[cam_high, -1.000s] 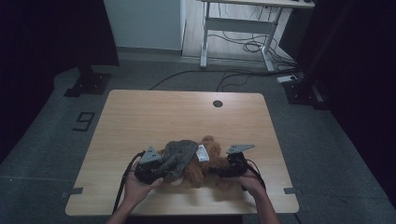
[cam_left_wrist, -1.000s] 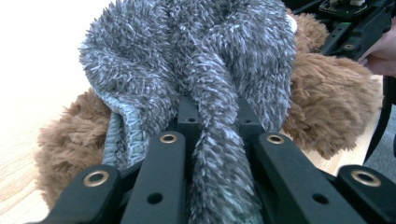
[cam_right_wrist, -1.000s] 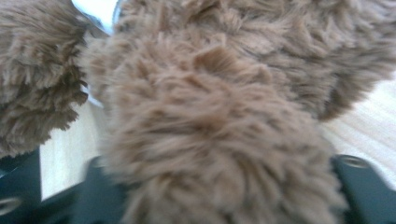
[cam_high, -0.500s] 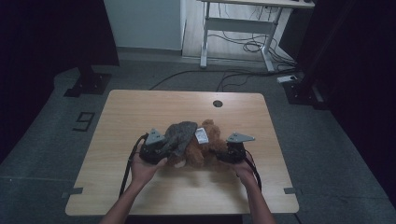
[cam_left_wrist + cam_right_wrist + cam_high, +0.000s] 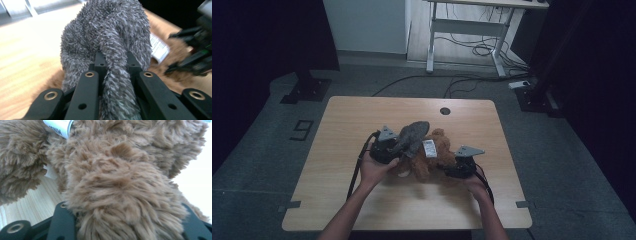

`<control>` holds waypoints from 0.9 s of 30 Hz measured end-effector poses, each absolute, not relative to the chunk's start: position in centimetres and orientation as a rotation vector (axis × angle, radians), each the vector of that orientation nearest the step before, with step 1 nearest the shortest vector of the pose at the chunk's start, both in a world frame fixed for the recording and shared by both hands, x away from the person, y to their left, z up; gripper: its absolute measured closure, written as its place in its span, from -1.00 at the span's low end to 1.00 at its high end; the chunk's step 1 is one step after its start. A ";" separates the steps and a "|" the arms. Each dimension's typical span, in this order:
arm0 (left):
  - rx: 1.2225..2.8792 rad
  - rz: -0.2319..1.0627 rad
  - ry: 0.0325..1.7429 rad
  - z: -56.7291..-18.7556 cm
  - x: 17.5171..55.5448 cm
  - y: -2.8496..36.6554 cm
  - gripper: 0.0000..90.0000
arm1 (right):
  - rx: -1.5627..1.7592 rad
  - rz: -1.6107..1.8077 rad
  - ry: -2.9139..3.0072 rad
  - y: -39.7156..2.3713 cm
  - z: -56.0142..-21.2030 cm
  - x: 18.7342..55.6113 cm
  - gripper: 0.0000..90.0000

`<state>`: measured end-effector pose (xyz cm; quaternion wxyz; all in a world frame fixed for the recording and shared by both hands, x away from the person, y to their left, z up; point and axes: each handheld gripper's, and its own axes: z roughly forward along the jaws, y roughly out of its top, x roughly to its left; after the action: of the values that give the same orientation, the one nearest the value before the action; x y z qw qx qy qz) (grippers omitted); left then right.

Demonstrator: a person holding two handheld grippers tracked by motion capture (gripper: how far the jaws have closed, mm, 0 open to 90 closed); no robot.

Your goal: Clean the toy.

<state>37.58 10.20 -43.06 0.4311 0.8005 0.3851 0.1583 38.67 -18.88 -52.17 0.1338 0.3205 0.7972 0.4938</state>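
A brown plush toy lies at the middle of the wooden table, a white tag on it. A grey fuzzy piece rises from its left side. My left gripper is shut on that grey piece, which runs as a pinched strip between the jaws of the left gripper. My right gripper comes at the toy from the right. Brown fur bulges between and over its jaws, which have just been opening. The white tag shows at the top left.
A round cable hole sits near the table's far edge. Behind the table stand a white desk frame with cables on the floor and a dark stand base at the left. The right gripper shows beyond the fur.
My left hand has moved away from the person and up, drawing the grey piece higher. The toy and both grippers now sit farther in on the table. The right hand barely moved.
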 end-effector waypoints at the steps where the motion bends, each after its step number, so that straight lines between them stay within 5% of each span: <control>1: 2.012 0.370 0.980 -43.9 37.9 9.9 0.72 | 0.931 1.436 2.313 -19.0 -52.3 38.6 0.03; 8: 1.990 0.369 0.971 -45.9 37.2 10.3 0.72 | 0.982 1.462 2.275 -20.5 -51.7 37.4 -0.25; 16: 1.993 0.390 0.939 -45.9 34.8 11.4 0.72 | 0.981 1.482 2.346 -21.7 -52.2 36.2 0.21; 27: 1.915 0.467 1.068 -46.5 33.5 17.4 0.72 | 1.008 1.544 2.354 -22.1 -53.0 36.2 0.24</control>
<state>33.52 17.39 -46.45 0.4351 0.7691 0.4289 0.1876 36.18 -22.05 -52.97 0.0755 0.3362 0.7850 0.5149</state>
